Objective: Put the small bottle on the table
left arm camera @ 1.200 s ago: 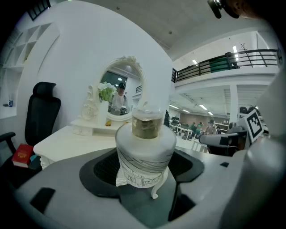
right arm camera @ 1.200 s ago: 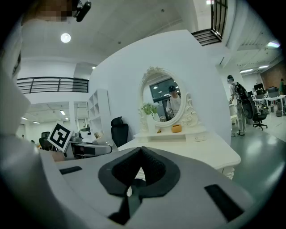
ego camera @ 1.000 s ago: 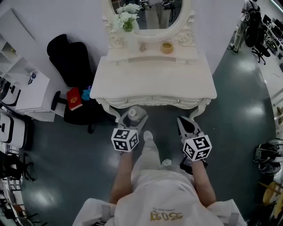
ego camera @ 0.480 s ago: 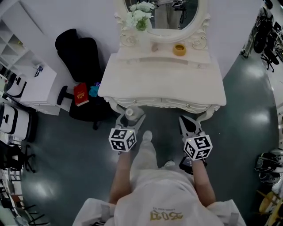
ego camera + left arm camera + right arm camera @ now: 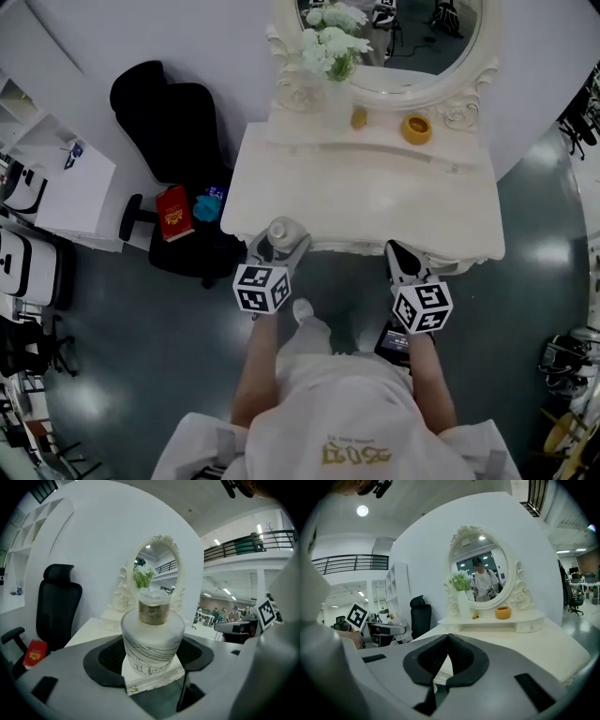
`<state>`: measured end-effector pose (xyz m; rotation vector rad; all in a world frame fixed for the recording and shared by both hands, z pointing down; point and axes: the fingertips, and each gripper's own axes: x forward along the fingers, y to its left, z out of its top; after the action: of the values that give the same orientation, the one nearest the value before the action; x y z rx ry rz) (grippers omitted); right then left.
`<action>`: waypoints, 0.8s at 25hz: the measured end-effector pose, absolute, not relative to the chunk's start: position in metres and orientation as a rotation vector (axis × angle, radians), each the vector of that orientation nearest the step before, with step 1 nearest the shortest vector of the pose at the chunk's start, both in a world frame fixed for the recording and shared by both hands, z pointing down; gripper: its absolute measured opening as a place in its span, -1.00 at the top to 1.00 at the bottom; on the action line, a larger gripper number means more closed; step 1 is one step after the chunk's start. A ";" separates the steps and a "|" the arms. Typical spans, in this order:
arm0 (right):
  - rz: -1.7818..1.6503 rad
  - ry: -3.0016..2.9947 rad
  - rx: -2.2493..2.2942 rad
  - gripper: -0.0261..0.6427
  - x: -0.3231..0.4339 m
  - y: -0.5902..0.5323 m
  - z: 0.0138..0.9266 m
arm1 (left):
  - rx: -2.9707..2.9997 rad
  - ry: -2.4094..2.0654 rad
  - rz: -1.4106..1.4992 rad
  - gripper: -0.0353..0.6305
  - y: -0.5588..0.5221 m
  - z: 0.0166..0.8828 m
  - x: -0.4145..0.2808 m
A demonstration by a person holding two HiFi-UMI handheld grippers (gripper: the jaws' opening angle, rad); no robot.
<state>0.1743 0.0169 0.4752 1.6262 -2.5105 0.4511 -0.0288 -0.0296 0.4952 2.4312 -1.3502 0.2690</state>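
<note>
A small frosted white bottle [image 5: 151, 641] with a clear cap stands upright between the jaws of my left gripper [image 5: 151, 653], which is shut on it. In the head view the small bottle [image 5: 282, 232] hangs at the front left edge of the white dressing table [image 5: 375, 206], with the left gripper [image 5: 278, 248] just short of the tabletop. My right gripper [image 5: 401, 261] sits at the table's front right edge. Seen in the right gripper view, the right gripper [image 5: 448, 660] has its jaws pressed together with nothing between them.
On the table's back shelf stand a vase of white flowers [image 5: 334, 49], a small yellow thing [image 5: 359, 117] and an orange bowl [image 5: 416, 128] below an oval mirror [image 5: 394, 37]. A black office chair [image 5: 173, 131] holding a red box [image 5: 174, 212] stands to the left.
Both grippers have come forward to the table's front edge. The bottle, held all along, now hangs at the left front corner of the tabletop.
</note>
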 end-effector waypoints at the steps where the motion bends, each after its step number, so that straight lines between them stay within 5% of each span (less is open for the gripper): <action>1: 0.449 -2.506 1.634 0.89 0.167 0.003 0.474 | 2.442 -1.342 0.279 -0.14 -0.045 0.494 -0.035; 20: 0.473 -2.434 1.711 0.89 0.069 -0.120 0.481 | 2.560 -1.153 0.454 -0.14 -0.173 0.522 -0.104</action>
<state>0.0687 -0.1204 0.4814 1.7110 -2.4336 0.4725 -0.1038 -0.1725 0.5218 2.5603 -1.1532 0.4538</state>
